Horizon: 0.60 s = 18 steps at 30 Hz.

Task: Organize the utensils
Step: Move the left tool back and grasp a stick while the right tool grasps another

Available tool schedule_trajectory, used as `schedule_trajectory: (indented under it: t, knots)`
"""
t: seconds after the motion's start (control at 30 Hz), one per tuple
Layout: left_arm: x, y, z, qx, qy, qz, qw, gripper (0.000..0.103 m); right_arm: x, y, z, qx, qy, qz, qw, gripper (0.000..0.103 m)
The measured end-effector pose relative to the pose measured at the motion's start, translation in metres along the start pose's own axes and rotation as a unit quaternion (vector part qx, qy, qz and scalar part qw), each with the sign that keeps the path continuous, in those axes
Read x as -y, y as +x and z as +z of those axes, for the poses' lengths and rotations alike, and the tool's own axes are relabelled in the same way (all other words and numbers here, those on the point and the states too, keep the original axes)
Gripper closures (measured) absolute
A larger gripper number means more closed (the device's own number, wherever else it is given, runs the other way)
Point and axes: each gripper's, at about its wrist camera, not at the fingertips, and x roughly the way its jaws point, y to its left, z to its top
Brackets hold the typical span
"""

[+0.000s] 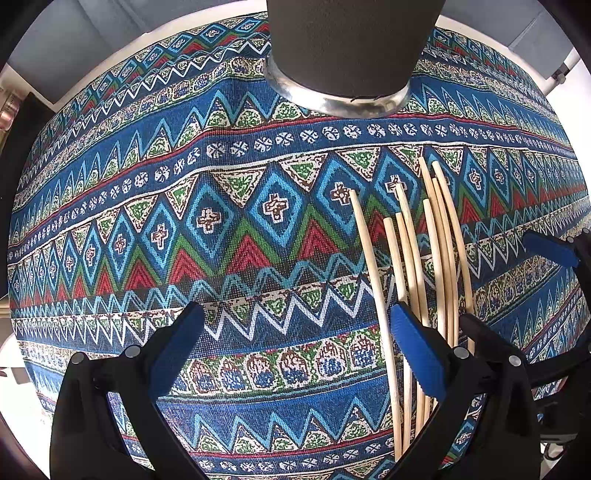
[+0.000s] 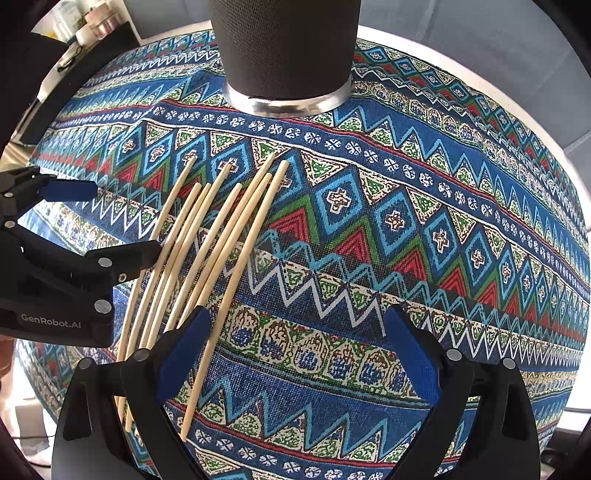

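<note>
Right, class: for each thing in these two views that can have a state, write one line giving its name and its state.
Pale wooden chopsticks: lying loose on the cloth, fanned out, none gripped.
Dark mesh cylindrical holder with a silver base: upright; inside hidden.
Blue patterned tablecloth: spread flat.
Left hand-held gripper: open, holding nothing.
Right hand-held gripper: open, holding nothing.

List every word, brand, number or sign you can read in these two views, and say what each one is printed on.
"GenRobot.AI": printed in pale letters on the black body of the left gripper, seen in the right wrist view.
Jars and packets on the far shelf: any labels are too small and blurred to read.
Patterned tablecloth, chopsticks and black holder: no text.
</note>
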Motion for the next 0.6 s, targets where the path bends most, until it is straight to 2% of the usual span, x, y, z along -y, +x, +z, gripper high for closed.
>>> schedule_trajectory:
  t: [0.1, 0.17, 0.33, 0.37, 0.43, 0.6]
  knots:
    - [-0.006, 0.001, -0.01, 0.005, 0.002, -0.001, 1.0, 0.004, 0.003, 0.0, -0.001, 0.005, 0.003, -0.003, 1.0, 0.014]
    - [-0.017, 0.002, -0.014, 0.011, 0.003, -0.003, 0.9999, 0.004, 0.005, -0.001, -0.002, 0.007, 0.0, 0.0, 1.0, 0.019]
    - [-0.031, 0.001, -0.025, 0.019, 0.0, -0.006, 0.9998, 0.008, 0.016, -0.008, -0.003, 0.02, -0.01, 0.004, 1.0, 0.059]
    - [-0.033, 0.0, -0.027, 0.022, 0.0, -0.006, 0.9997, 0.012, 0.018, -0.01, -0.004, 0.025, -0.011, 0.006, 1.0, 0.065]
    - [-0.04, -0.005, -0.032, 0.029, -0.001, -0.007, 0.9996, 0.021, 0.026, -0.012, -0.007, 0.029, -0.018, 0.007, 0.999, 0.092]
    - [-0.059, -0.015, -0.046, 0.044, 0.018, -0.012, 0.9988, 0.051, 0.027, -0.015, -0.014, 0.034, -0.042, -0.009, 0.998, 0.098]
